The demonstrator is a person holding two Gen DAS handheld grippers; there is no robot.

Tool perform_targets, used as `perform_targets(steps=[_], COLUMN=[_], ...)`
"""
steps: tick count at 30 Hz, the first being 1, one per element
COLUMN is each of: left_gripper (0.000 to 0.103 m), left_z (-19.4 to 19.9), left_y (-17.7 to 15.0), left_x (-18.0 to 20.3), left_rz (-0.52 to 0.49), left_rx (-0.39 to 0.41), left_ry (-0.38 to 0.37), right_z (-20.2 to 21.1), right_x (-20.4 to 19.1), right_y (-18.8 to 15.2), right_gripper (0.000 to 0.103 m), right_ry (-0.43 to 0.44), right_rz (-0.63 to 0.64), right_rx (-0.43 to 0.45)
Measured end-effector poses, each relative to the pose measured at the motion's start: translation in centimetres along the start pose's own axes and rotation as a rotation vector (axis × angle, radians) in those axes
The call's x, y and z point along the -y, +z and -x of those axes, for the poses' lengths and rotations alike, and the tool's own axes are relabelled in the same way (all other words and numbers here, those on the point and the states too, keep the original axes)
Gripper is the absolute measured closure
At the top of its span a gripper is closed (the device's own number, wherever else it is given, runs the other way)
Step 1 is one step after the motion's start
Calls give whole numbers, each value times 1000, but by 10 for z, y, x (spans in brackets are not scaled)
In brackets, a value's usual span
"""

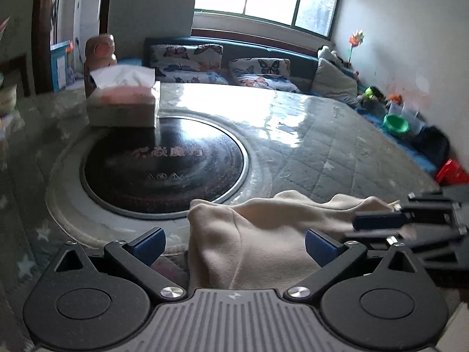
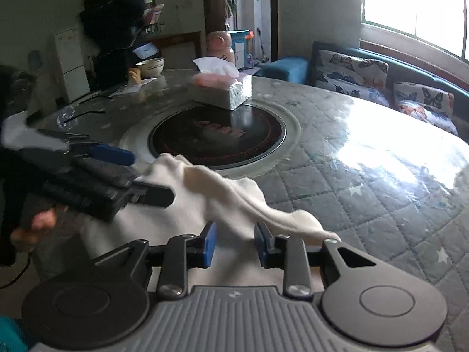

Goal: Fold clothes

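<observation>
Cream cloth (image 1: 252, 234) lies bunched on the quilted table cover (image 1: 322, 135), low in the frame of the left wrist view, and it runs straight up between the fingers of my left tongs (image 1: 236, 245). Those fingers stand wide apart; the blue pads (image 1: 149, 243) sit either side of the cloth and neither presses on it. My right tongs (image 1: 378, 221) come in from the lower right edge, lying across the far end of the same cloth.

Over to the right wrist view: a raised ridge of the cloth (image 2: 234, 193) runs from the middle of the frame down between the pads of my right tongs (image 2: 236, 248). The gap there is narrow, and the cloth fills it, but I cannot tell whether the pads pinch it. My left tongs (image 2: 117, 173) reach in from the left edge, blurred, over the other end of the cloth.

Beyond the cloth, the dark round plate (image 1: 164, 161) sits in the table's middle. On its far rim stands a tissue box (image 2: 225, 88), a white tissue (image 2: 217, 66) sticking out of its top. At upper left of the right view a bowl (image 2: 151, 66) rests on the table; its contents are hidden. At the right edge of the left view sits a green bowl (image 1: 395, 123), too small to see into.
</observation>
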State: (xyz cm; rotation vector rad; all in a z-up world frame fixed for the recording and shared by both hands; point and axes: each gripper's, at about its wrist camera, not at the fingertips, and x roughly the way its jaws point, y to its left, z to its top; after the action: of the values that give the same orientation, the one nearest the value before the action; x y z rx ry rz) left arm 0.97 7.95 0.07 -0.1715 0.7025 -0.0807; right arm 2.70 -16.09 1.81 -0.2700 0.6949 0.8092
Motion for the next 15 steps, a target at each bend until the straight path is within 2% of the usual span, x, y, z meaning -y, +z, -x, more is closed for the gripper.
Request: perform_targets(steps=[2,8,15], left_gripper=[0,0,0], left_z=[4,6,-8], left_y=[1,-3,-9], left_x=[1,12,10], left_rz=[7,-62,-45], left_rx=[0,-3,-63], left_ry=[-14,-20,7], right_z=[12,51,50], right_x=[-1,-8,-3], right_y=[-7,-33,-50], right_gripper=[75,75,75], right_ry=[1,-10,-14], right_rz=[-1,-2,-32], right_rx=[-6,-22,-49])
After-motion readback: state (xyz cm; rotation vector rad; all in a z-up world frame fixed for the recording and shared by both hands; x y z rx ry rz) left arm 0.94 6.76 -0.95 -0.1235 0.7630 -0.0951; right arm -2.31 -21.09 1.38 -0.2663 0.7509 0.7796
